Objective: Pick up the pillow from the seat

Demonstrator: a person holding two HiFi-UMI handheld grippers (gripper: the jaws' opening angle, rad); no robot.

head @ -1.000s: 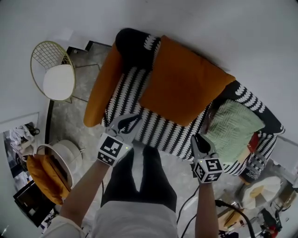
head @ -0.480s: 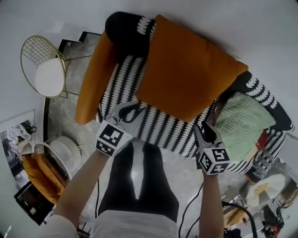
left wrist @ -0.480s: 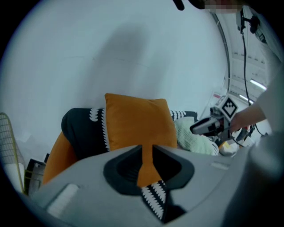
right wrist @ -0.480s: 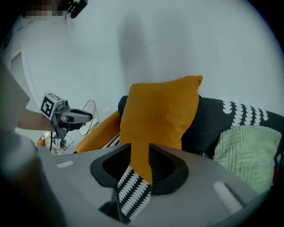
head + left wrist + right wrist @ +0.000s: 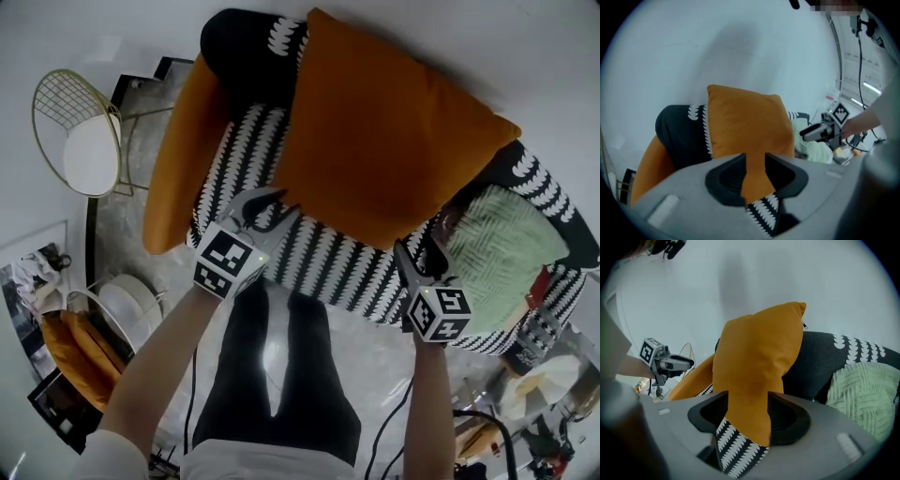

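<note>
Pale wall [image 5: 740, 47] is standing behind a stripy black-and-white sofa [image 5: 253, 56], and the big orange pillow [image 5: 384, 141] is sitting on its seat [image 5: 319, 258], leaning on the back. The left gripper [image 5: 270, 210] and right gripper [image 5: 419, 255] are hanging just by its bottom corners; both have just been opening their jaws, the left a little, the right wider, and nothing is being squeezed between them yet. Looking soft, puffy and light, it is probably going to flop, so pinching both bottom corners seems best.

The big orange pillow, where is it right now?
In the head view the big orange pillow leans on the back of the black-and-white sofa, between a second orange pillow at the left end and a green knitted cushion at the right.
</note>
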